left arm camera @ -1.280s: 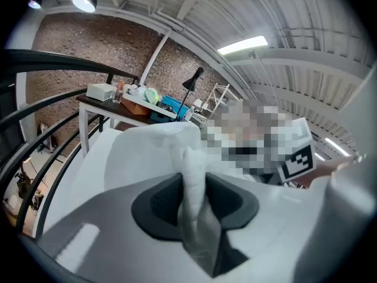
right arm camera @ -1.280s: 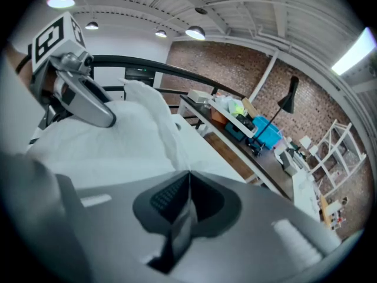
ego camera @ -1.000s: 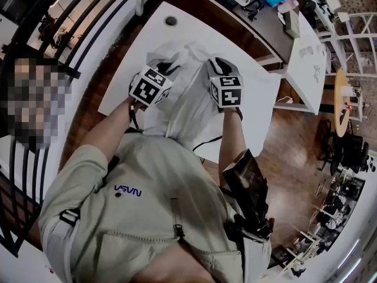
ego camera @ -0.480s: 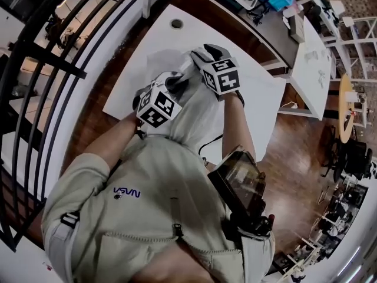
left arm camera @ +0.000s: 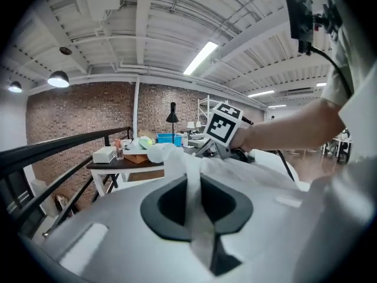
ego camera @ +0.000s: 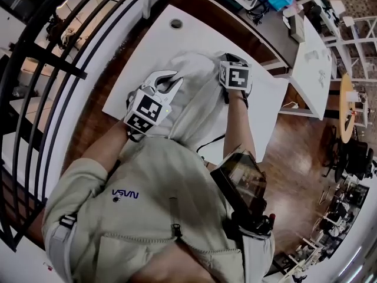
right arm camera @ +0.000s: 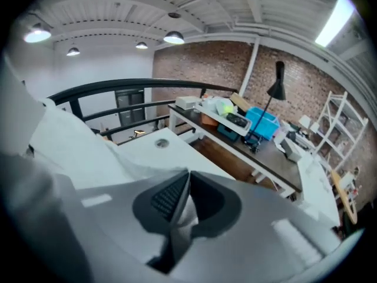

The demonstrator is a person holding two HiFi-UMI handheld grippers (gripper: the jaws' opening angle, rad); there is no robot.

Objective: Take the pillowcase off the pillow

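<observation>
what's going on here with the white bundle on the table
A person stands at a white table, tongs in each hand, working on a pillow in a white pillowcase. The left tongs pinch a fold of it. The right tongs have just closed on another fold. The pillowcase is not off yet.

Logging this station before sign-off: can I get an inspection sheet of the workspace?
Surface: white table, round grommet hole at far side.
Job's things: white pillowcase heaped on the table; pillow itself not distinguishable.
Clutter: nothing seen on this table.
Grippers: left gripper shut on pillowcase fabric; right gripper, jaws just closed on it too.
Cables: black cable beside the person's right arm.
Surroundings: black railing, wooden floor, brick wall.
</observation>
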